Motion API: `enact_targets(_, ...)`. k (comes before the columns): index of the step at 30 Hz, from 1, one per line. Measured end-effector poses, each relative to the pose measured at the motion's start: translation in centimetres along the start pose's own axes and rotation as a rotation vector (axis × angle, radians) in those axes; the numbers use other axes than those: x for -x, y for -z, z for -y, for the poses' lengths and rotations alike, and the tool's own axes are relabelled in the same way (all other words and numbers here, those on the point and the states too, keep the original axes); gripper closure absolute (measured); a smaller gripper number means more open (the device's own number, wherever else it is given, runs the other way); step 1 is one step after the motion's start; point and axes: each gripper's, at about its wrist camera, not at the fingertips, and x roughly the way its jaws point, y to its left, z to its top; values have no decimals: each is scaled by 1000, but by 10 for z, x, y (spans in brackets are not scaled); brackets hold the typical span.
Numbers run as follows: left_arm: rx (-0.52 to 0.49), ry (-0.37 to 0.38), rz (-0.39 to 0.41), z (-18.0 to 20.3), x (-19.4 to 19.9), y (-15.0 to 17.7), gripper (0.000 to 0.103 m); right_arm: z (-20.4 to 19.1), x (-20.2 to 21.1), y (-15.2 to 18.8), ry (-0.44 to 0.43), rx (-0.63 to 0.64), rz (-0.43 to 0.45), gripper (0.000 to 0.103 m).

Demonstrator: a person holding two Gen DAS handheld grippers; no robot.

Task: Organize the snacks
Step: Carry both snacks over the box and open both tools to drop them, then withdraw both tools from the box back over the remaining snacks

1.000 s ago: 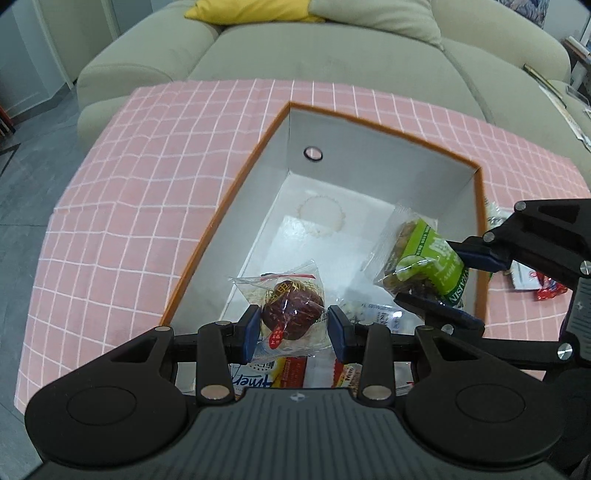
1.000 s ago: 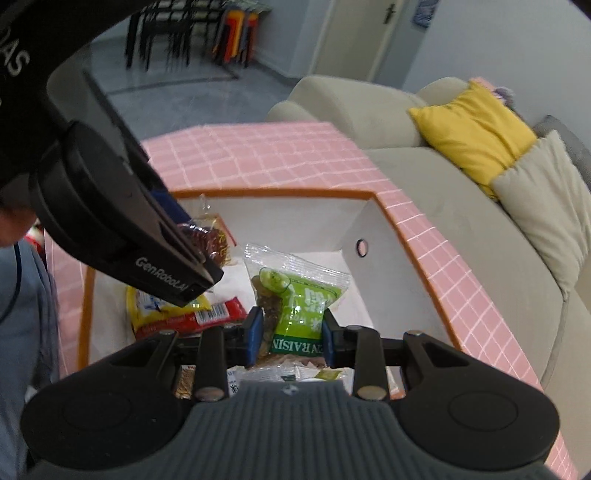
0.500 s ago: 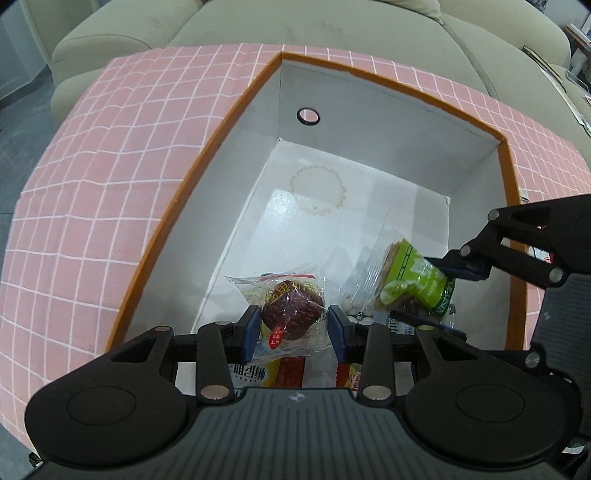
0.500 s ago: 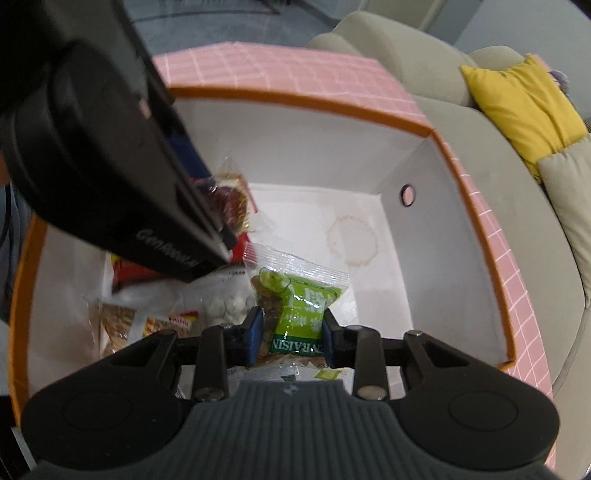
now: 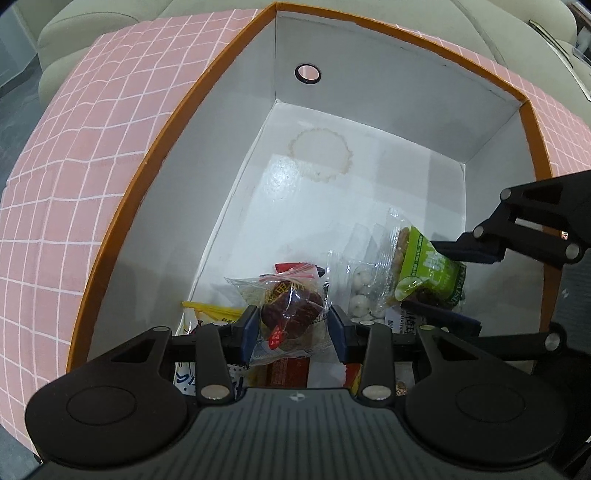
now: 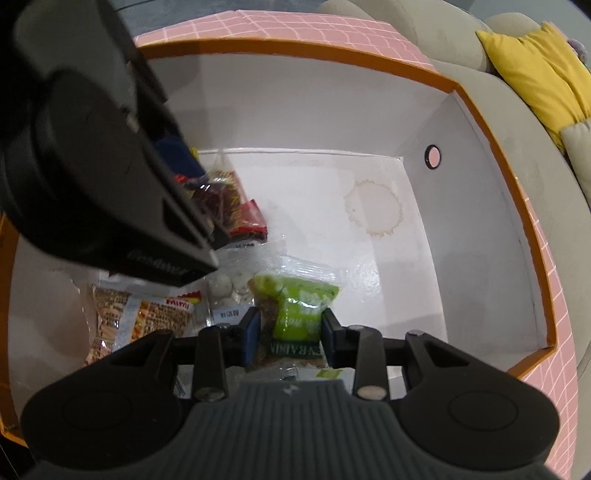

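Low inside the box point(image 5: 369, 74), the left gripper point(image 5: 291, 325) pinched a red snack packet point(image 5: 291, 306); at three o'clock, the right gripper point(image 6: 290, 325) clamped a green raisin packet point(image 6: 295, 310). Placing seemed underway; releasing both should follow.

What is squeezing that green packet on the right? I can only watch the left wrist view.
Observer: The right gripper. Its own view shows both blue pads pressed against the green packet.
Operator: Is anything hidden below the left gripper, the one holding the dark red snack?
Observer: Yes. An orange-brown snack bag printed "Mimi" lies on the floor of the box.
Operator: What is outside the box?
Observer: A yellow cushion lies on the sofa.
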Motion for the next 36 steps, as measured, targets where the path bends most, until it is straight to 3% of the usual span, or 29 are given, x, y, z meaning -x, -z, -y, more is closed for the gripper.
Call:
enact_targets(7, -2, -2, 32, 3, 16, 5, 40, 4, 17, 1, -8, -42, 51, 43)
enact_targets(16, 26, -1, 128, 9, 60, 14, 32, 2, 59, 10, 13, -55, 137, 25)
enact_targets(30, 73, 13, 276, 53, 108, 43, 31, 2, 136, 78, 90, -316, 327, 16)
enact_targets(36, 54, 23, 314, 79, 117, 59, 31, -7, 149, 116, 155, -408, 363, 15)
